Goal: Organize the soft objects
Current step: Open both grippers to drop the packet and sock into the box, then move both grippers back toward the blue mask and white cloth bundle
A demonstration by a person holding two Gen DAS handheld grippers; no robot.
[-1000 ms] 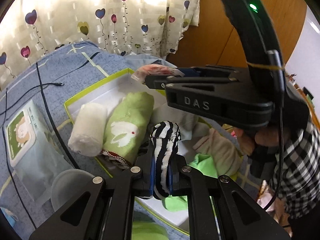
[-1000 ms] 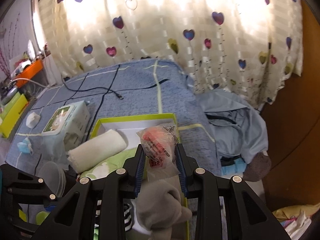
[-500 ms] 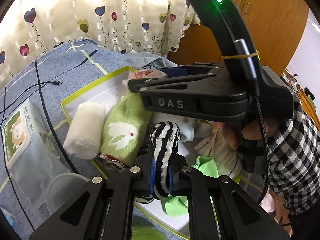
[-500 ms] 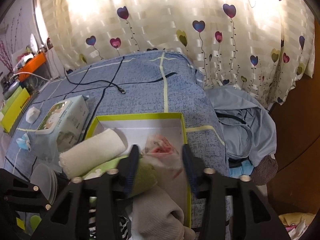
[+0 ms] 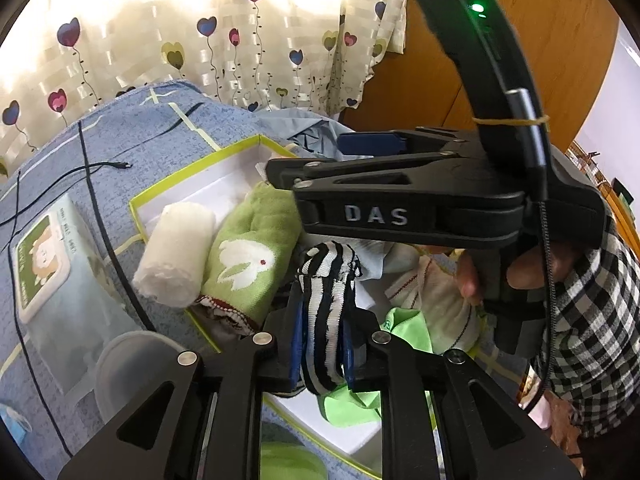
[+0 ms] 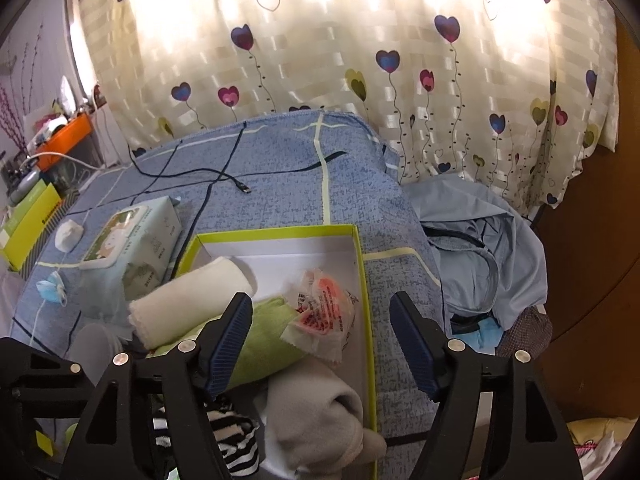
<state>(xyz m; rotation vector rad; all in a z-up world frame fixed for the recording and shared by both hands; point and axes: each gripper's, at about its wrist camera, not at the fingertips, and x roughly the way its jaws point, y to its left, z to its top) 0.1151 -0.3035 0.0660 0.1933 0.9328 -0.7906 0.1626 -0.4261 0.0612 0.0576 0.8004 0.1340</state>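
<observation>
My left gripper (image 5: 322,344) is shut on a black-and-white striped sock (image 5: 328,300) and holds it over the near part of a white box with a yellow-green rim (image 6: 362,264). My right gripper (image 6: 322,340) is open and empty above the box. A clear packet with red print (image 6: 324,308) lies in the box just beyond its fingers. In the box also lie a white rolled towel (image 5: 176,256), a green rolled towel with a white rabbit (image 5: 252,256) and a grey sock (image 6: 320,412).
The box sits on a blue bedspread (image 6: 280,184). A wet-wipes pack (image 6: 132,240) and black cables (image 6: 224,176) lie to the left. Light blue clothing (image 6: 480,248) is piled at the right. A heart-print curtain (image 6: 320,60) hangs behind.
My right gripper has opened and let go of the red-print packet, which now lies in the box. The left gripper still holds the striped sock.
</observation>
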